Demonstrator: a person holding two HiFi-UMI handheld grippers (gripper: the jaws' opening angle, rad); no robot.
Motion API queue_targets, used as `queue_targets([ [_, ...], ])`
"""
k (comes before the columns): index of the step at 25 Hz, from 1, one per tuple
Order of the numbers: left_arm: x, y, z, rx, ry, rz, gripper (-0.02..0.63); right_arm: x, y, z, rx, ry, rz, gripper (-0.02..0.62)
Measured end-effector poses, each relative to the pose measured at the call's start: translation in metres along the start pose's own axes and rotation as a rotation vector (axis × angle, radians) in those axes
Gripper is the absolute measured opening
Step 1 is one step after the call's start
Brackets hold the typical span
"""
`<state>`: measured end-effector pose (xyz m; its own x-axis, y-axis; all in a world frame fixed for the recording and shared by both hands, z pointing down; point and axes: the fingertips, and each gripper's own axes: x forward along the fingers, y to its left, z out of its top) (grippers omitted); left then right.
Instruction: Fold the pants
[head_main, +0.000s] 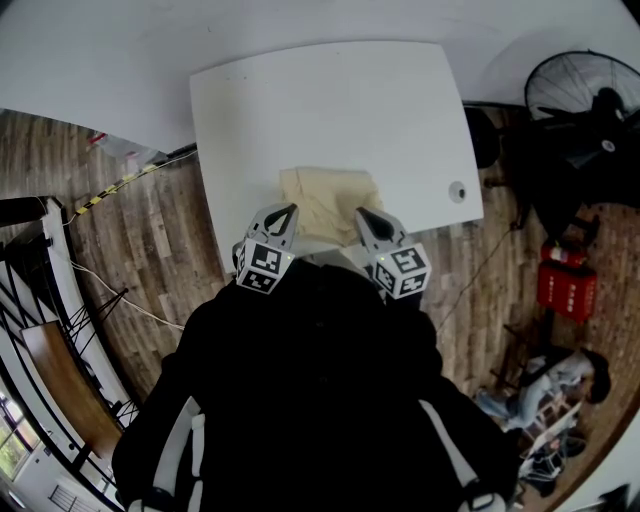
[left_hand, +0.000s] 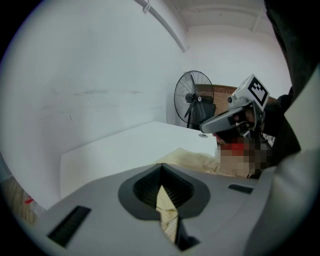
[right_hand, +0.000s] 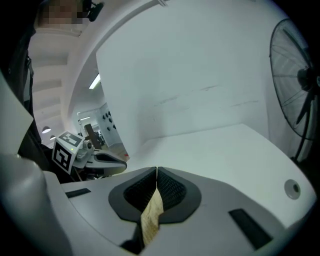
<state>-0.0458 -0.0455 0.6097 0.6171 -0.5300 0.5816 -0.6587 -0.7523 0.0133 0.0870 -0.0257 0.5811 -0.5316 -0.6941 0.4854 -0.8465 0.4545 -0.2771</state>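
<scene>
The cream pants (head_main: 330, 200) lie bunched near the front edge of the white table (head_main: 330, 100). My left gripper (head_main: 283, 215) is at their near left corner and my right gripper (head_main: 368, 220) at their near right corner. In the left gripper view the left gripper (left_hand: 161, 171) is shut, with a strip of cream fabric (left_hand: 167, 212) pinched between its pads; the rest of the pants (left_hand: 195, 159) shows beyond. In the right gripper view the right gripper (right_hand: 156, 172) is shut on a fold of the same fabric (right_hand: 151, 215). Both hold the cloth above the tabletop.
A round grommet (head_main: 457, 192) sits near the table's right edge. A black floor fan (head_main: 585, 95) and a red object (head_main: 565, 285) stand on the wooden floor at the right. A person (head_main: 560, 385) sits at the lower right. A white wall backs the table.
</scene>
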Motion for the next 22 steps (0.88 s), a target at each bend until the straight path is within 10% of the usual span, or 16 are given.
queue_targets([
  [22, -0.109, 0.083, 0.340, 0.029, -0.706, 0.204, 0.002, -0.020, 0.048, 0.343, -0.221, -0.630, -0.034, 0.005],
])
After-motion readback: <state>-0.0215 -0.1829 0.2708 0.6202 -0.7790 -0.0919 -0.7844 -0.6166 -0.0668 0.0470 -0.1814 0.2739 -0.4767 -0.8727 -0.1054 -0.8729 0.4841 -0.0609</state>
